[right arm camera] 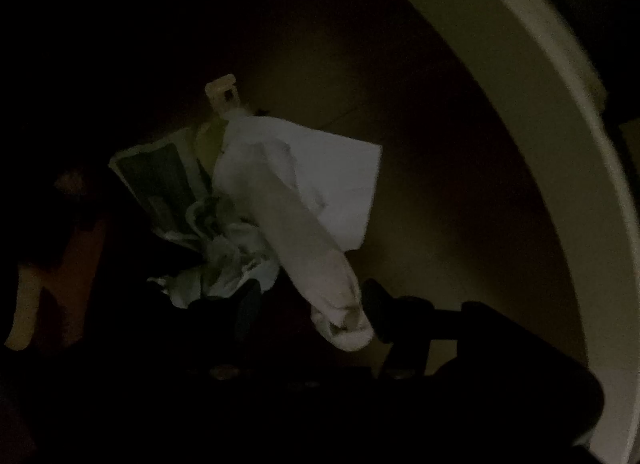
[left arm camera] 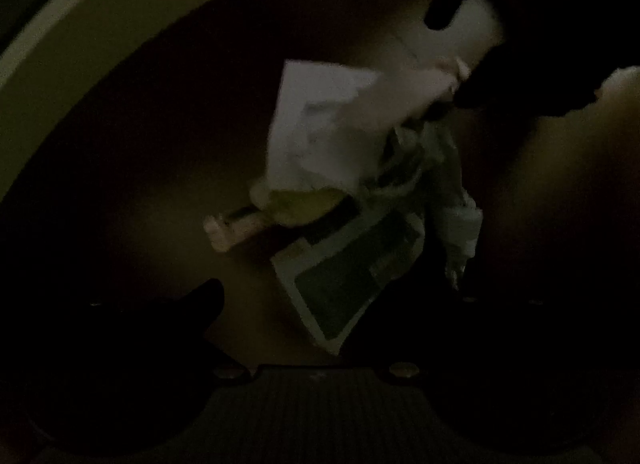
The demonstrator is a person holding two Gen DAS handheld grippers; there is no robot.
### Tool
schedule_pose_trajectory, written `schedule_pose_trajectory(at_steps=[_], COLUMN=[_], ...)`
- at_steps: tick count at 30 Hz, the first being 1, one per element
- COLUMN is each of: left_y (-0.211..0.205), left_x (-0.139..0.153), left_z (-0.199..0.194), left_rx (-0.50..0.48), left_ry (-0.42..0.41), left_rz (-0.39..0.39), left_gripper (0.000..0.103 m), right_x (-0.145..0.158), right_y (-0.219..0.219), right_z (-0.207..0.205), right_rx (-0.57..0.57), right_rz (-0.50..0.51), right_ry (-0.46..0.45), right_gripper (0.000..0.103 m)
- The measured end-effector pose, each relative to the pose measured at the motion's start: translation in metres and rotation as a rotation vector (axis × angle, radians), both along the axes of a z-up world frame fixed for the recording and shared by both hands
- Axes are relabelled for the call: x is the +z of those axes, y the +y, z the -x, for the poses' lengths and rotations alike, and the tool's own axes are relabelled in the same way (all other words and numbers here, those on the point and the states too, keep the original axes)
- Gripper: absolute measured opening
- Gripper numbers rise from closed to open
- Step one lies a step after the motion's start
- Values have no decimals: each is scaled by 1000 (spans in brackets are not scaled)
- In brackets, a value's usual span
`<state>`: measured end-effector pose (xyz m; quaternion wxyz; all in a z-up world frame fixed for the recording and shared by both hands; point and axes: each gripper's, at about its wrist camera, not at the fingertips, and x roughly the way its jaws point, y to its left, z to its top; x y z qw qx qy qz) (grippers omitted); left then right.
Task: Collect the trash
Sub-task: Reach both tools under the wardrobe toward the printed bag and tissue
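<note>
Both views look down into a dim round bin (left arm camera: 60,63) (right arm camera: 560,143). On its bottom lie a white paper sheet (left arm camera: 320,115) (right arm camera: 340,183), a green printed packet (left arm camera: 352,276) (right arm camera: 156,179) and a crumpled wrapper (left arm camera: 452,199) (right arm camera: 228,268). A pale tube (right arm camera: 312,256) (left arm camera: 476,27) slants up from the paper. Its near end sits between the jaws of my right gripper (right arm camera: 312,304), with a dark gap beside the left pad (right arm camera: 248,304), so the jaws stand open. My left gripper (left arm camera: 338,296) hangs open above the packet, holding nothing.
A small pale clip-like piece (left arm camera: 220,232) (right arm camera: 224,97) and something yellow (left arm camera: 304,203) lie beside the paper. The bin's dark inner wall curves close around both grippers. The right gripper's dark finger (left arm camera: 440,11) shows at the top right of the left wrist view.
</note>
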<state>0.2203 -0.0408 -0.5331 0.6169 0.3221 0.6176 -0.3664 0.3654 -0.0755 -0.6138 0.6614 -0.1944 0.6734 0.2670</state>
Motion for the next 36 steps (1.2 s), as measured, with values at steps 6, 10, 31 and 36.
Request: schedule_pose_trajectory(at_steps=[6, 10, 31, 36], left_y=[3, 2, 17, 38], left_x=[-25, -36, -14, 17], left_z=[13, 11, 8, -1], left_rx=[-47, -26, 86, 157], left_ry=[-9, -11, -22, -46], left_rz=[-34, -54, 2, 9], left_gripper=[88, 73, 22, 21], right_x=[-17, -26, 19, 53], right_y=[9, 10, -24, -27], right_z=[-3, -5, -6, -4], right_rx=[66, 70, -44, -134], right_rz=[9, 10, 4, -14], right_ry=[-8, 0, -37, -66], right_gripper=[54, 53, 2, 2])
